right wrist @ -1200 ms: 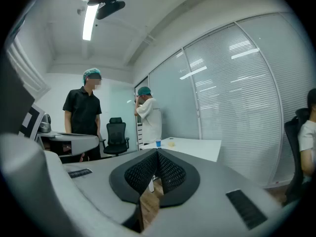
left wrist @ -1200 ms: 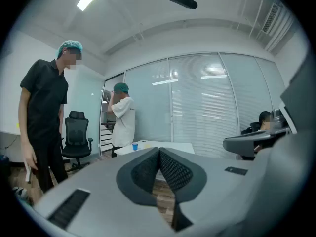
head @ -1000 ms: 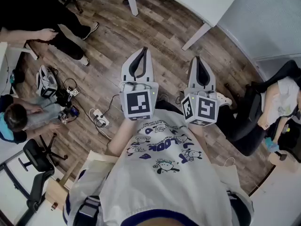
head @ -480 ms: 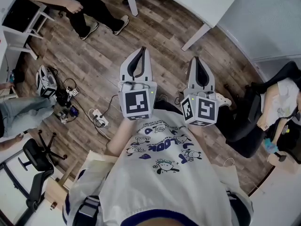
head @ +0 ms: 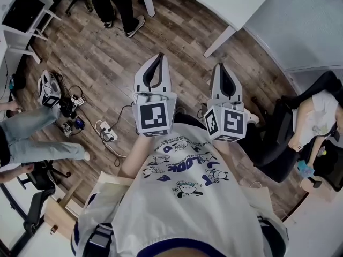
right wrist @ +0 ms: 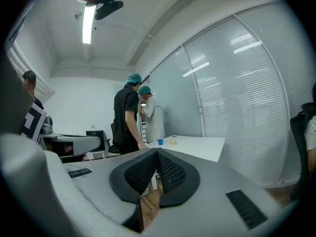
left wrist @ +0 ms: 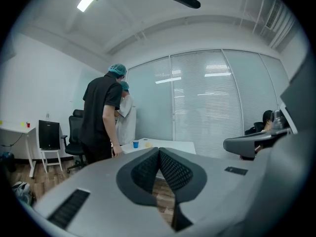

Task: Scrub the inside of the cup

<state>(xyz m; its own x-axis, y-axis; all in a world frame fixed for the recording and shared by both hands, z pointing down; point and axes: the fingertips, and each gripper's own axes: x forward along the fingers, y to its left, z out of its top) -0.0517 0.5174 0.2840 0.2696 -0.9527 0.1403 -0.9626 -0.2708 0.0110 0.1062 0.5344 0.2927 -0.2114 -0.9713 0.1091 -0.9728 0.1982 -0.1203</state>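
Observation:
A small blue cup point(left wrist: 136, 144) stands far off on a white table point(left wrist: 170, 145), with a yellow thing point(left wrist: 148, 143) beside it. The right gripper view shows the same blue cup point(right wrist: 159, 141) on that table point(right wrist: 202, 144). In the head view no cup shows. My left gripper point(head: 159, 55) and right gripper point(head: 221, 66) are held side by side in front of my chest, above the wood floor. Both are shut with nothing between the pads, as the left gripper point(left wrist: 159, 151) and right gripper point(right wrist: 157, 151) show in their own views.
Two people in teal caps point(left wrist: 101, 122) stand at the table's left end. The white table's corner and leg point(head: 225, 33) lie ahead. Cables and gear point(head: 64, 108) and a power strip point(head: 104, 131) lie on the floor at left. A seated person point(head: 316, 116) is at right.
Both grippers have stayed almost still. The crouching person at left has stood and shifted, and the person in black has walked toward the table at the top of the head view.

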